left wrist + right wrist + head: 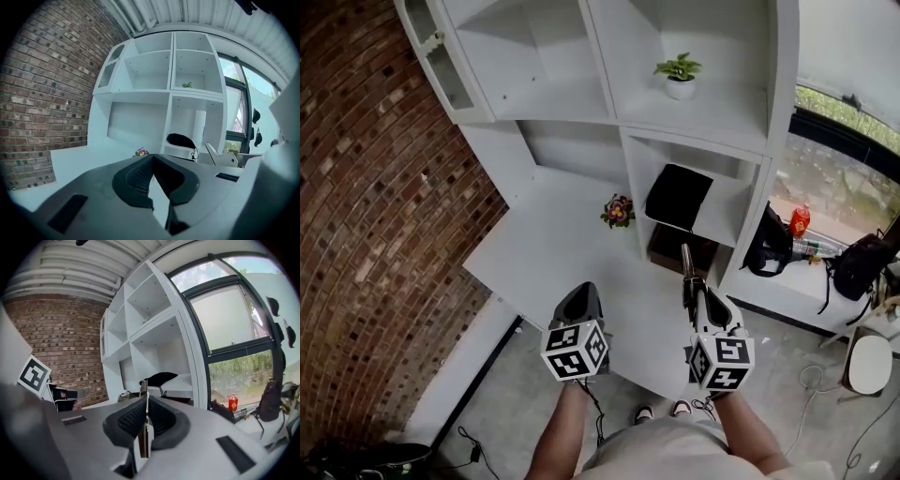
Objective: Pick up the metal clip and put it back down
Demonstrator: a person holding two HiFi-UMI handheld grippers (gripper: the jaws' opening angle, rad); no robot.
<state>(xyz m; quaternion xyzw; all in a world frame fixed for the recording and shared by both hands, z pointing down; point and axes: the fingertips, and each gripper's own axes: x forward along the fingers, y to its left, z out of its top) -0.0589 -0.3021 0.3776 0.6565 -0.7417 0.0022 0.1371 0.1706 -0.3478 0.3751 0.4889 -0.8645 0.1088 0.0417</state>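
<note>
Both tongs hover above the white desk [546, 232]. The left tongs [152, 158] are pressed together on nothing, while the right tongs [146, 401] clamp the metal clip [142, 437], which stands upright between their jaws.

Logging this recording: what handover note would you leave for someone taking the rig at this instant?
Right gripper: shut on the thin metal clip, which sticks out forward past the jaws.
Left gripper: jaws closed together with nothing between them, held level beside the right one.
Clip: apparently lifted clear of the white desk, near its front edge.
Done: the pick-up.
Left: lower the clip to the desk, open the right jaws and pull back.
</note>
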